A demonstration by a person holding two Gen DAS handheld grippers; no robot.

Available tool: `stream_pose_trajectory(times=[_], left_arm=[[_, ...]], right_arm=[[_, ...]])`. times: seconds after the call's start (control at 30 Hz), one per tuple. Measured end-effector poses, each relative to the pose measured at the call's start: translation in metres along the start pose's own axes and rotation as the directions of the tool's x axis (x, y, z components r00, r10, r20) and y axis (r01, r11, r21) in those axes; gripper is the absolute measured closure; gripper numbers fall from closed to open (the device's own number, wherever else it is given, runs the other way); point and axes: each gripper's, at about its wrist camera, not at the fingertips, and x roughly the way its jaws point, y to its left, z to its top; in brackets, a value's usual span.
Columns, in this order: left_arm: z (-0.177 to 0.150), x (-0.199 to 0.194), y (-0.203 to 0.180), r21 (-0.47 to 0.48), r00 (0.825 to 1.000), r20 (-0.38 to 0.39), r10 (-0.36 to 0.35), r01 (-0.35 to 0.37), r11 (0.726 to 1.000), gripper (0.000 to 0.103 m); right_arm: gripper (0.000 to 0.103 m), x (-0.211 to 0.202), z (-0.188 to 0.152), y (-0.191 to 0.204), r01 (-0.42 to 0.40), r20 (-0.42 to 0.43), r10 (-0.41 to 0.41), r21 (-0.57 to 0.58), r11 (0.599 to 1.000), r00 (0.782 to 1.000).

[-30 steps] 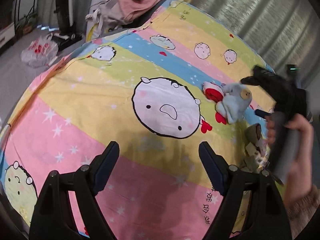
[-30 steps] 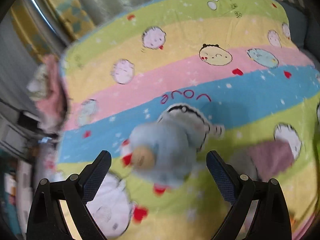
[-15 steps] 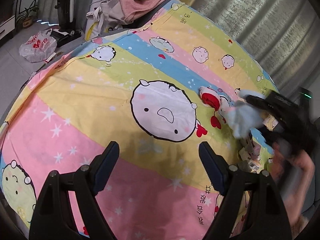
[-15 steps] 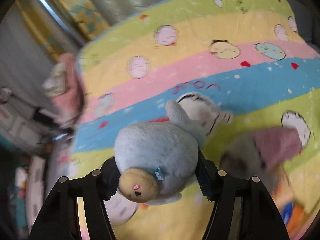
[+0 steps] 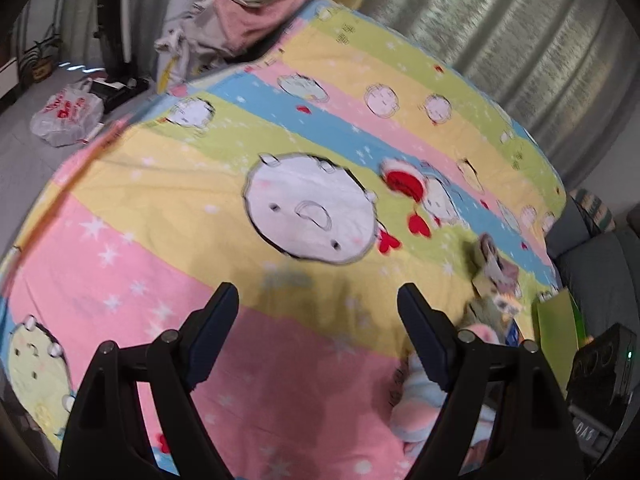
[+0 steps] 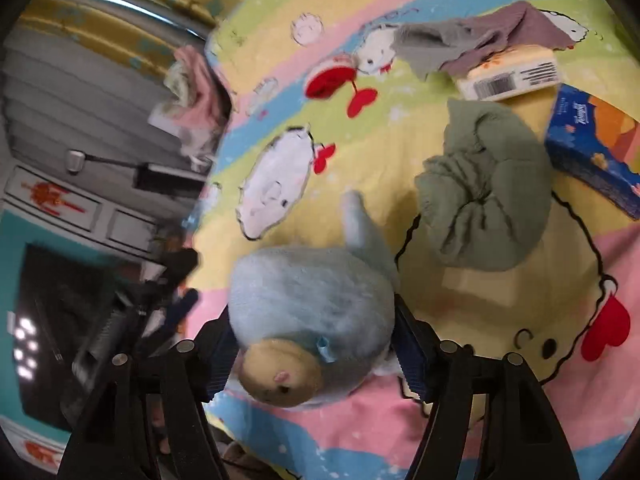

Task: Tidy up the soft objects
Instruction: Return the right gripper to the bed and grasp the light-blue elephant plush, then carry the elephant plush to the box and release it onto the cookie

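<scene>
Striped bedspread (image 6: 400,168), blue plush (image 6: 308,312) (between right jaws)

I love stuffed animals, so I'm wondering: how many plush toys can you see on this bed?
2. A blue plush toy is squeezed in the right gripper, near the bed's edge. A white one with a red hat lies farther back, by the gray cloth. Others may be hidden.

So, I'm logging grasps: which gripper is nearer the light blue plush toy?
Right. The right gripper has its fingers clamped on the light blue plush toy; the left gripper hangs open over the striped bedsheet, off to its side.
</scene>
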Motion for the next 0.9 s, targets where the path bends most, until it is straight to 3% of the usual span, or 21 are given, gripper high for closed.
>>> stream_pose_trajectory(times=[0.07, 0.13, 0.23, 0.43, 0.57, 0.83, 0.9], left_arm=[[-0.006, 0.003, -0.006, 0.012, 1.000, -0.024, -0.018, 0.019, 1.000, 0.022], [-0.012, 0.005, -0.013, 0.030, 0.998, -0.044, -0.040, 0.041, 0.999, 0.022], [-0.018, 0.006, -0.025, 0.050, 0.993, -0.065, -0.094, 0.098, 0.994, 0.022], [-0.040, 0.015, -0.053, 0.112, 0.963, -0.176, -0.202, 0.224, 0.968, 0.022], [-0.057, 0.019, -0.074, 0.131, 0.927, -0.247, -0.284, 0.322, 0.938, 0.022], [-0.074, 0.027, -0.093, 0.168, 0.911, -0.300, -0.284, 0.343, 0.924, 0.025], [-0.078, 0.029, -0.097, 0.175, 0.904, -0.315, -0.288, 0.354, 0.919, 0.034]], right_arm=[[0.025, -0.010, 0.002, -0.004, 0.075, -0.001, -0.075, -0.006, 0.997, 0.997], [0.023, -0.022, 0.002, -0.007, 0.167, 0.049, -0.165, -0.023, 0.986, 0.985], [0.022, -0.037, 0.003, -0.013, 0.225, 0.086, -0.221, -0.040, 0.974, 0.972], [0.022, -0.061, 0.007, -0.028, 0.144, 0.119, -0.144, 0.008, 0.990, 0.982], [0.022, -0.069, 0.004, -0.031, 0.101, 0.140, -0.102, 0.018, 0.995, 0.985], [0.022, -0.048, 0.007, -0.047, 0.076, 0.071, -0.080, 0.059, 0.995, 0.994], [0.022, -0.041, 0.007, -0.048, 0.071, 0.051, -0.074, 0.064, 0.995, 0.996]])
